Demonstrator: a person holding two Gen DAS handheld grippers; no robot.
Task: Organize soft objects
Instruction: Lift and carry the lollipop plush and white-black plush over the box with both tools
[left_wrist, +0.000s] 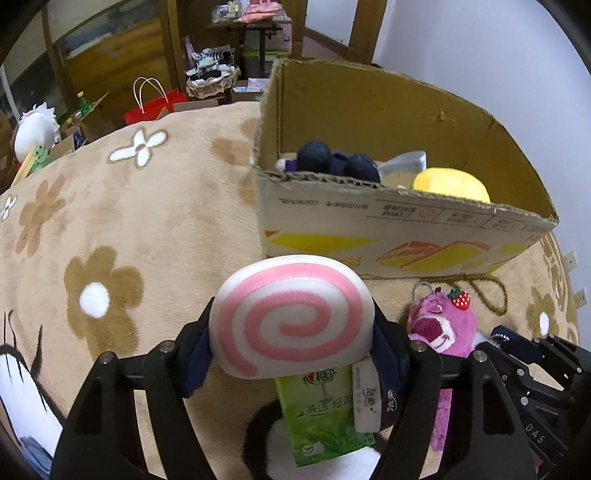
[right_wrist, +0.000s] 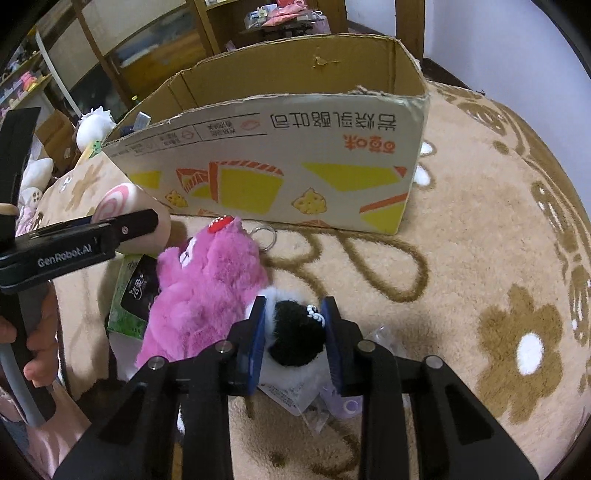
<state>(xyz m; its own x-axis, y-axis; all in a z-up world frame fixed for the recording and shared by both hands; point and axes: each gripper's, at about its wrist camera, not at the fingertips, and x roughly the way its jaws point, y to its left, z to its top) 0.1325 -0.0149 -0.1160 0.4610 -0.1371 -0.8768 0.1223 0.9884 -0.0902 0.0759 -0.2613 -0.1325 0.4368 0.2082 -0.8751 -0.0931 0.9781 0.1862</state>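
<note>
My left gripper (left_wrist: 291, 332) is shut on a white cushion with a pink spiral (left_wrist: 291, 321), held above the beige flower blanket in front of the cardboard box (left_wrist: 388, 225). The cushion also shows in the right wrist view (right_wrist: 118, 205). My right gripper (right_wrist: 295, 325) is shut on a black-and-white plush toy (right_wrist: 295, 332) lying on the blanket. A pink plush bear (right_wrist: 207, 288) with a keyring lies just left of it, also in the left wrist view (left_wrist: 439, 325). The box (right_wrist: 280, 158) holds a dark blue plush (left_wrist: 332, 158) and a yellow plush (left_wrist: 450, 184).
A green tissue pack (left_wrist: 321, 417) and a dark packet (left_wrist: 373, 398) lie under the cushion. Clear plastic wrapping (right_wrist: 306, 402) lies under the right gripper. Beyond the blanket's far edge are a red bag (left_wrist: 155, 105), a basket (left_wrist: 210, 81) and shelves.
</note>
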